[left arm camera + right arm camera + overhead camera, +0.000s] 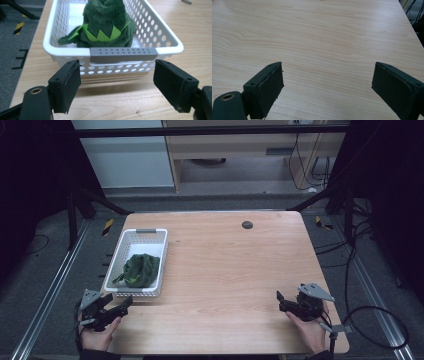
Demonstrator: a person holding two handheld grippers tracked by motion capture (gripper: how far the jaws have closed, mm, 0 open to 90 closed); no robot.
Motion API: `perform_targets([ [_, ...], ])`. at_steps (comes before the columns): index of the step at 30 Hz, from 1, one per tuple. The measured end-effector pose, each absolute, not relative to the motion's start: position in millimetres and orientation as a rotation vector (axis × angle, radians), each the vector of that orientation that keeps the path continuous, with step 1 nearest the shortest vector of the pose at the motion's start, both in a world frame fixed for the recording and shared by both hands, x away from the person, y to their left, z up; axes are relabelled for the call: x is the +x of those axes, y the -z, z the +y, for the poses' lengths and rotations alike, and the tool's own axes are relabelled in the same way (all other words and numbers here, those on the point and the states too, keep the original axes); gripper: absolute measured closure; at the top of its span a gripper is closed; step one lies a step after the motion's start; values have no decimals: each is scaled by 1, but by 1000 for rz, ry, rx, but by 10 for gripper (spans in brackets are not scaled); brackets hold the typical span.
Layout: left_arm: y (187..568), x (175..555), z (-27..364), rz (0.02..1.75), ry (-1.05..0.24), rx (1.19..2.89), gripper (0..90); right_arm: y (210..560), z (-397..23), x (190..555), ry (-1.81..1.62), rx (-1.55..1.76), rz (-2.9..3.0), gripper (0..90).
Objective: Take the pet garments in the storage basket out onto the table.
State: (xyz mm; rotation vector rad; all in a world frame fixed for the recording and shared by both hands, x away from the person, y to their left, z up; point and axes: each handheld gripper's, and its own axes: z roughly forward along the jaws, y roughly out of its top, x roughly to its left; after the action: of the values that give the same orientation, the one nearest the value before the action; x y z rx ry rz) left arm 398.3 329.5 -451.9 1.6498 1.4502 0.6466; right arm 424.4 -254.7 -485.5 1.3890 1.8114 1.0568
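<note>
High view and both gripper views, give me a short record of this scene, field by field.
surface: wooden table
container: white perforated basket, at the table's left side
basket handle: grey strip on the near rim
contents: dark green plush toy with light green zigzag trim, inside the basket
left claw: open, just short of the basket's near end
right claw: open, over bare wood

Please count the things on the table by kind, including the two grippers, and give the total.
White basket: 1
Green plush toy: 1
Grippers, left gripper and right gripper, both open: 2
Total: 4
</note>
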Motion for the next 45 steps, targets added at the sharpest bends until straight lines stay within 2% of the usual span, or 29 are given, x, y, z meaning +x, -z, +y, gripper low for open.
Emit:
perform_targets([
  [17, 426, 396, 327, 1366, -725, 1614, 220, 485, -256, 425, -1046, 1393, 1790, 108],
  [45, 379, 442, 320, 1292, -729, 1663, 210, 480, -248, 424, -1069, 1376, 1818, 101],
])
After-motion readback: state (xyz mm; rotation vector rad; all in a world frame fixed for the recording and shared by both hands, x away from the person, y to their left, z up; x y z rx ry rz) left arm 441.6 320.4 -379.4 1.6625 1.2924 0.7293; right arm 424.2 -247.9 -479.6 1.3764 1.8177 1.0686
